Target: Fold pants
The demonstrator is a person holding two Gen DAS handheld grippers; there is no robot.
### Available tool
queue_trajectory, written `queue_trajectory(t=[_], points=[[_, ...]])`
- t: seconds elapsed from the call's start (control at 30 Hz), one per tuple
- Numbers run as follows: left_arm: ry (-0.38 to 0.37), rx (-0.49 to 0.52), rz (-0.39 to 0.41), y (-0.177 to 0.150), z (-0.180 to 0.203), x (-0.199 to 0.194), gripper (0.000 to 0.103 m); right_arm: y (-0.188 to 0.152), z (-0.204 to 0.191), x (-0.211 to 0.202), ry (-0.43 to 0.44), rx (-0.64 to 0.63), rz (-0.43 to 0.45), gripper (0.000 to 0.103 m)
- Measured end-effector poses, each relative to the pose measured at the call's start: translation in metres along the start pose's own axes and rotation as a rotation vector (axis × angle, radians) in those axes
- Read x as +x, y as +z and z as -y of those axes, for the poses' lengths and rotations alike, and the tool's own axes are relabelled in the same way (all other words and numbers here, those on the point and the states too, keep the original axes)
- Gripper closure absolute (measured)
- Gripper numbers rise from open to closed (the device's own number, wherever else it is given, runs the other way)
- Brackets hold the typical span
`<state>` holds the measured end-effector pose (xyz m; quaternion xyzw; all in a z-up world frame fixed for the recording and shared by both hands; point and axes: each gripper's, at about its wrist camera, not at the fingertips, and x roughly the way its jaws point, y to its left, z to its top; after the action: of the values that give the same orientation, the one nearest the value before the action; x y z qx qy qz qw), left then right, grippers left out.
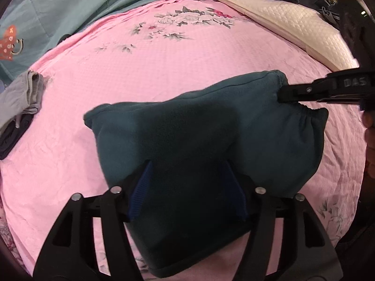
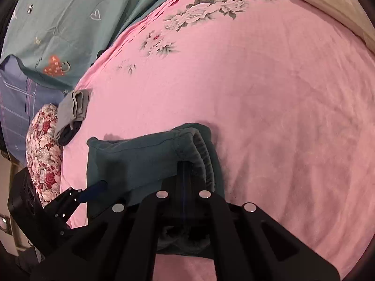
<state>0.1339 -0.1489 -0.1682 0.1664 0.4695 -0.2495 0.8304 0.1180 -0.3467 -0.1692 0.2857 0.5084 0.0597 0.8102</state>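
1. The teal pants point(image 1: 187, 140) lie on the pink bed point(image 1: 164, 65) as a compact folded bundle.
2. The left gripper point(image 1: 187, 187) stands wide around one end.
3. The right gripper point(image 2: 184, 171) pinches the waistband; probably only release remains.

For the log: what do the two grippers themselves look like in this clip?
Both are matte black plastic. The left gripper has angular linkage arms with cut-out slots, round silver pivot pins and blue ribbed pads on its fingers. The right gripper has the same build, with a thin blue line between its fingers; seen side-on from the left wrist, it carries pale lettering, seemingly "DAS".
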Motion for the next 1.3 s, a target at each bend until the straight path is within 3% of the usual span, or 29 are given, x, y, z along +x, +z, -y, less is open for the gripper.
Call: queue_trajectory(t=[0.1, 0.23, 0.33, 0.4, 0.5, 0.6, 0.67, 0.77, 0.8, 0.93, 1.03, 1.3], points=[[0.023, -0.026, 0.051, -0.001, -0.008, -0.019, 0.027, 0.000, -0.019, -0.025, -0.026, -0.066, 0.033, 0.086], [0.019, -0.062, 0.026, -0.013, -0.018, -0.018, 0.027, -0.015, -0.043, -0.049, 0.009, -0.215, 0.048, 0.084], [0.049, -0.035, -0.023, -0.031, -0.014, -0.004, 0.027, -0.031, -0.044, -0.038, 0.006, -0.278, -0.032, 0.084], [0.058, -0.026, -0.013, -0.036, -0.013, -0.005, 0.027, -0.041, -0.030, -0.016, -0.059, -0.274, -0.124, 0.088], [0.053, -0.055, -0.023, -0.032, -0.020, -0.014, 0.027, -0.043, -0.019, -0.013, -0.003, -0.245, -0.135, 0.089], [0.062, -0.150, 0.016, -0.019, -0.041, -0.029, 0.027, -0.039, -0.022, -0.020, 0.014, -0.263, -0.141, 0.085], [0.055, -0.231, 0.032, -0.008, -0.059, -0.032, 0.027, -0.035, -0.022, -0.028, 0.046, -0.257, -0.130, 0.079], [0.058, -0.342, 0.036, 0.008, -0.081, -0.024, 0.025, -0.028, -0.020, -0.043, 0.047, -0.249, -0.069, 0.060], [0.063, -0.368, 0.027, 0.012, -0.087, -0.018, 0.021, -0.024, -0.018, -0.048, 0.030, -0.256, -0.041, 0.053], [0.061, -0.438, -0.046, 0.020, -0.097, 0.010, 0.019, -0.006, -0.011, -0.050, 0.019, -0.257, -0.016, 0.044], [0.049, -0.472, -0.091, 0.020, -0.098, 0.022, 0.010, 0.006, -0.008, -0.040, 0.024, -0.272, -0.031, 0.044], [0.012, -0.513, -0.157, 0.015, -0.103, 0.035, 0.008, 0.031, 0.004, -0.005, 0.066, -0.236, -0.111, 0.044]])
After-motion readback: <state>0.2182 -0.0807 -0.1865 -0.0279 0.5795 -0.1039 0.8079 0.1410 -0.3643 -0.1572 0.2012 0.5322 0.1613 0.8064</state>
